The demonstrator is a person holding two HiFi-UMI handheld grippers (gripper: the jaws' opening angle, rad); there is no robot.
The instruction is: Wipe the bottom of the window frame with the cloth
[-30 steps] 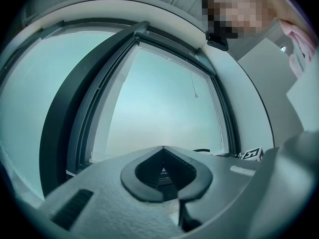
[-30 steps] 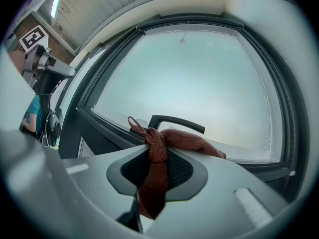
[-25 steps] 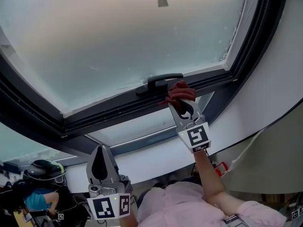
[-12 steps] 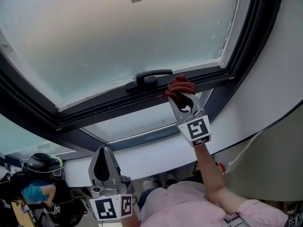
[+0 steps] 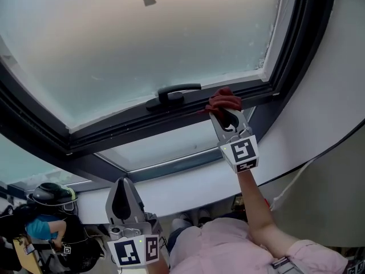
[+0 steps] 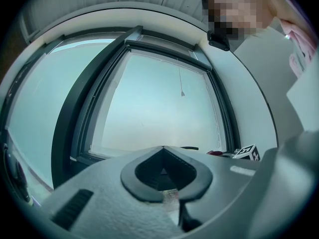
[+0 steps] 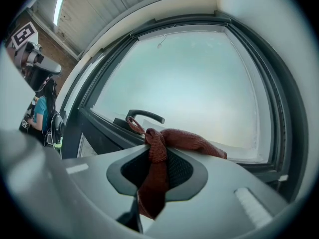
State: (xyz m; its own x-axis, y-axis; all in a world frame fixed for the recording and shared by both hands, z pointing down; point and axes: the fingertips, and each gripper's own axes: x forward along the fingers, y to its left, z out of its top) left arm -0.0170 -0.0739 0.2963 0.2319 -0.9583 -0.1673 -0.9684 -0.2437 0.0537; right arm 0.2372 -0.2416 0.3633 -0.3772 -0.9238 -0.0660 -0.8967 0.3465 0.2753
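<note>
Gripping the red cloth (image 5: 222,100) tight in the right gripper (image 5: 226,116), up at the bottom of the window frame (image 5: 114,131) — just right of the handle (image 5: 174,95). Holding the left gripper (image 5: 122,182) low, well apart from the window, jaws together on nothing.

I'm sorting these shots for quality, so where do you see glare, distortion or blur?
Head view: the pale glass backlights everything, so the frame reads nearly black; the cloth and right gripper are sharp. Left gripper view: heavy fisheye, dark corners, the frame bowed into curves. Right gripper view: the same fisheye and dark rim, with the cloth crisp up close.
</note>
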